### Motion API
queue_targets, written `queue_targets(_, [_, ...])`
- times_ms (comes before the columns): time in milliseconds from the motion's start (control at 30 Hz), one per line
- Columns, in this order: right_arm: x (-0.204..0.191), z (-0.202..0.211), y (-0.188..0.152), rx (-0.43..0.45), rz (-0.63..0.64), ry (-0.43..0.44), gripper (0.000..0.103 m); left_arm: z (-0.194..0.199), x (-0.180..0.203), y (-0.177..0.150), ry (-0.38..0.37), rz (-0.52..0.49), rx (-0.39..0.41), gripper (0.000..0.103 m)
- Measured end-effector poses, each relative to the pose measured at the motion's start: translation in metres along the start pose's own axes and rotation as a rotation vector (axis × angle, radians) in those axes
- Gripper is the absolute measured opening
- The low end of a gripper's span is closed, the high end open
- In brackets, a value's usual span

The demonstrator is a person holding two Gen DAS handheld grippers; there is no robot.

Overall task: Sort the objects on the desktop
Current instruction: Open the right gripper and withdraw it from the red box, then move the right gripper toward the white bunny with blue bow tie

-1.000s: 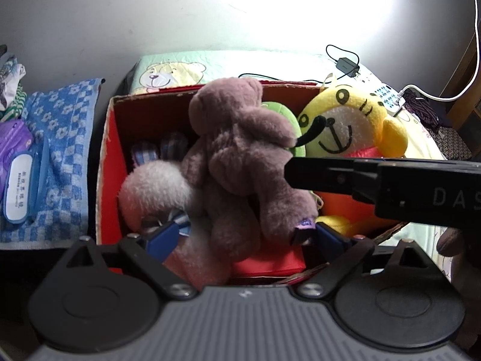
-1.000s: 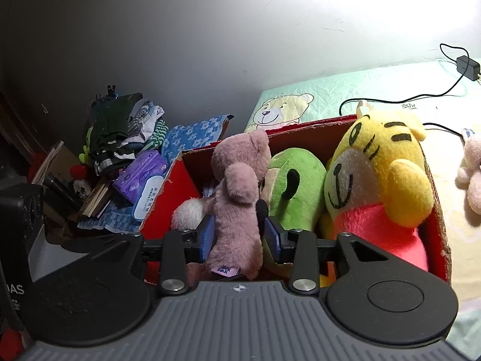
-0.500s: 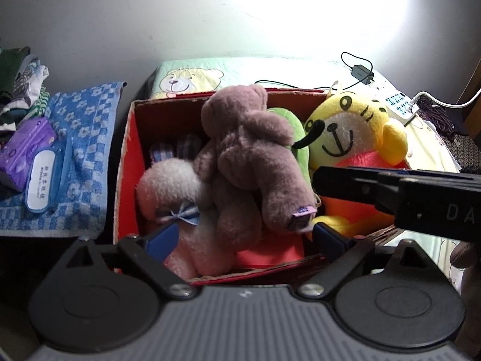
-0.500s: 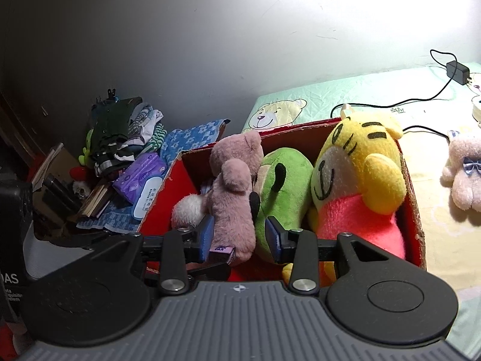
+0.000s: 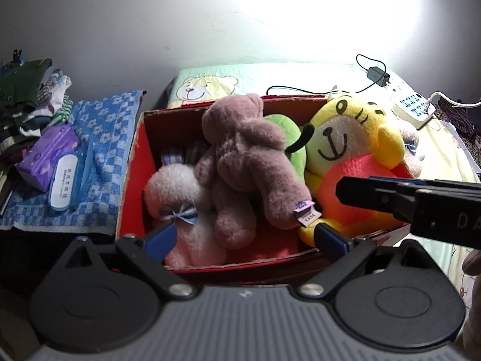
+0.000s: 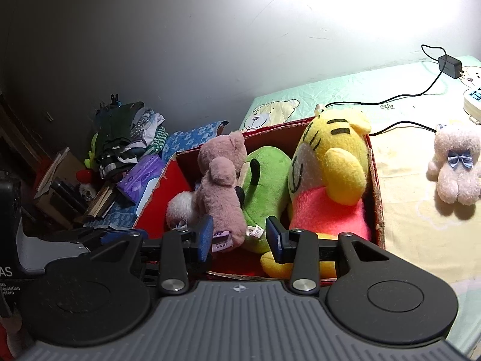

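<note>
A red cardboard box (image 5: pixel 132 162) (image 6: pixel 375 186) holds several plush toys. A mauve bear (image 5: pixel 246 162) (image 6: pixel 219 192) lies on top of a white bear with a blue bow (image 5: pixel 177 198). A green toy (image 5: pixel 288 138) (image 6: pixel 264 186) and a yellow tiger (image 5: pixel 354 156) (image 6: pixel 330 174) fill the right side. My left gripper (image 5: pixel 245 237) is open at the box's near edge and holds nothing. My right gripper (image 6: pixel 240 237) is open too, just behind the mauve bear's label; it also shows from the side (image 5: pixel 390 195). A pale bear (image 6: pixel 457 171) lies on the bed outside the box.
Left of the box, a blue checked towel (image 5: pixel 102 138) carries a purple tissue pack (image 5: pixel 48 156), with a pile of clothes (image 6: pixel 129 138) beyond. A charger with cable (image 6: pixel 448 66) and a power strip (image 5: pixel 412 108) lie on the bear-print bed sheet (image 6: pixel 330 99).
My right gripper opened and let go of the mauve bear, which now rests in the box. Both grippers drew back from the box.
</note>
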State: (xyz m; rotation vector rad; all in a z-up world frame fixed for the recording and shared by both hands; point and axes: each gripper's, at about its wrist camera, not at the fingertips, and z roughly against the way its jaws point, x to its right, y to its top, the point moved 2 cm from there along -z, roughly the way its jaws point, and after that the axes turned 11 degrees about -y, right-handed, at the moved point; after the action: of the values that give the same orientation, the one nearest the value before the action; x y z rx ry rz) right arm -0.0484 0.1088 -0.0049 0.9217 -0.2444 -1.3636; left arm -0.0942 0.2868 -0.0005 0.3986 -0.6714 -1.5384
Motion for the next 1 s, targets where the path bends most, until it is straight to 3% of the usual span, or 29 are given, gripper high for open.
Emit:
queue_targets(400, [0.035, 0.023, 0.005, 0.005, -0.013, 0.04, 0.044, 0.006, 0.045, 0.013, 0.052, -0.006, 0.033, 0.099])
queue_targets(1000, [0.107, 0.051, 0.015, 0.025, -0.084, 0.023, 0.044, -0.013, 0.122, 0.031, 0.07, -0.065, 0.043, 0.099])
